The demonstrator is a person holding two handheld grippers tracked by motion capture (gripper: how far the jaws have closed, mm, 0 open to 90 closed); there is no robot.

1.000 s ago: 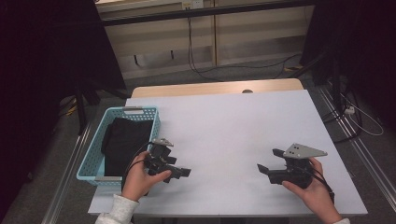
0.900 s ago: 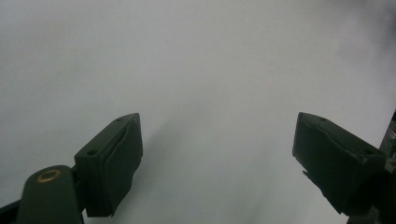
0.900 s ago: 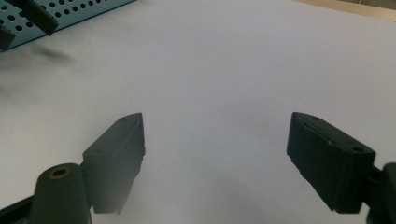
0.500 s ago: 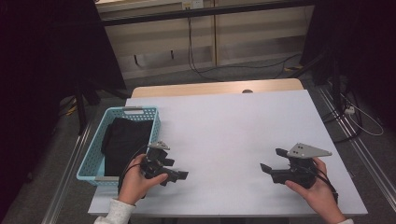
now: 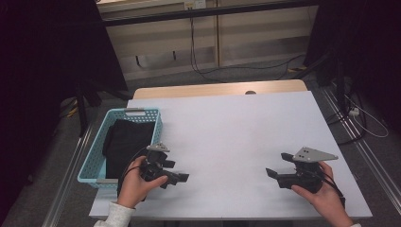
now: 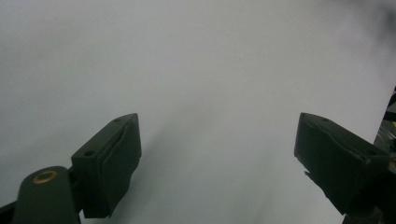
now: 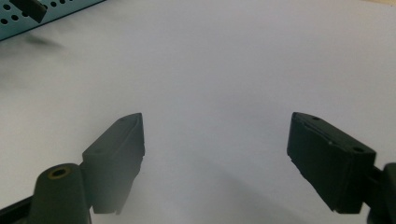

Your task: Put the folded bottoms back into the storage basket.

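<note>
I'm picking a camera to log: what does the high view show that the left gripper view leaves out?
The high view alone shows the blue basket with the dark cloth in it, both hands, the right gripper and the floor cables. The left gripper view alone shows, close up, the left gripper with its jaws apart and nothing between them. Both show the white table.

We see our right gripper (image 7: 215, 140) looking along its two black jaws, which rise from the bottom edge and stand wide apart with nothing between them; beneath and ahead of them lies the bare white table (image 7: 224, 60), faintly shadowed below the left-hand jaw; far ahead and off to the left of the jaws, at the upper corner, runs the perforated wall of a light blue basket (image 7: 46, 16); a small dark object (image 7: 30, 8) shows against it.
</note>
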